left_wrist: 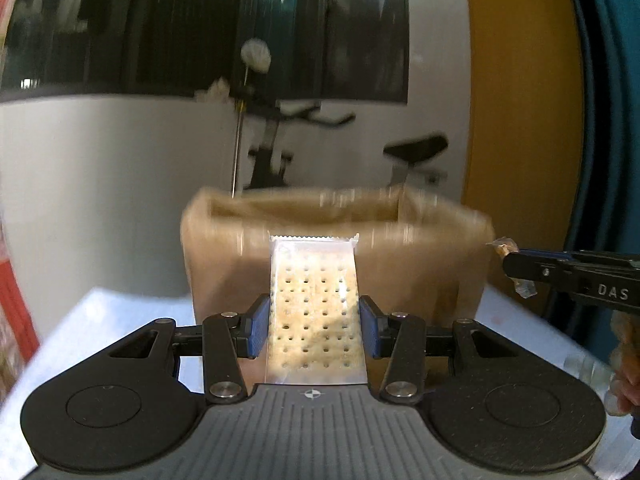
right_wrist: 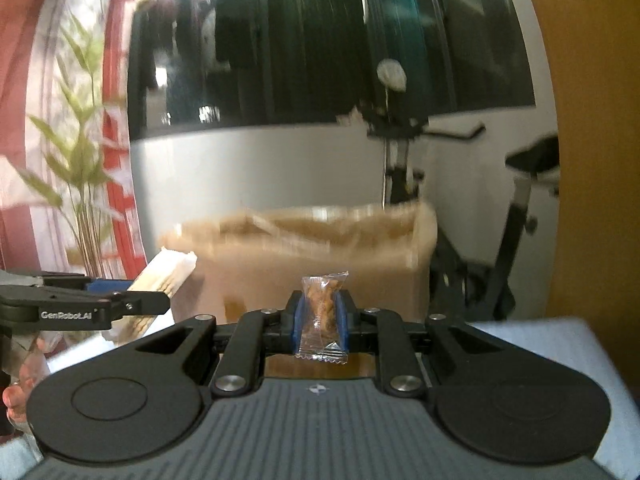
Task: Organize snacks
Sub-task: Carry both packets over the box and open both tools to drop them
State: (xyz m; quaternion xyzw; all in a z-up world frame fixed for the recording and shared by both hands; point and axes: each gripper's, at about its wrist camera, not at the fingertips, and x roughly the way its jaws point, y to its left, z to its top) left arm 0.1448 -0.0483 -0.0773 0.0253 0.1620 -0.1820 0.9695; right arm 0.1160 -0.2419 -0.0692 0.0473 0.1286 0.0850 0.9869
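Tan fabric bin standing on a pale tabletop, open top, rim blurred; far rim level with a grey wall behind. Bare tabletop to the left of the bin in the left wrist view, and to the right of it in the right wrist view. Exercise bike well beyond the bin, dark window above, leafy plant far left in the right wrist view.

Left gripper: blue pads pressed on both long sides of a clear-wrapped cracker pack, held at a narrow-to-middling width. Pack lying flat between the jaws, crimped far end reaching past the pads toward the near wall of the bin, not touching it as far as can be told.

Right gripper: jaws nearly together, clamped on a small clear packet of nuts. Packet upright, top crimp above the pads, bottom crimp hanging below. Bin just beyond it.

Each gripper seen side-on from the other view: right one at right, left one at left with the pack angled up. Fingers of a hand at lower left edge
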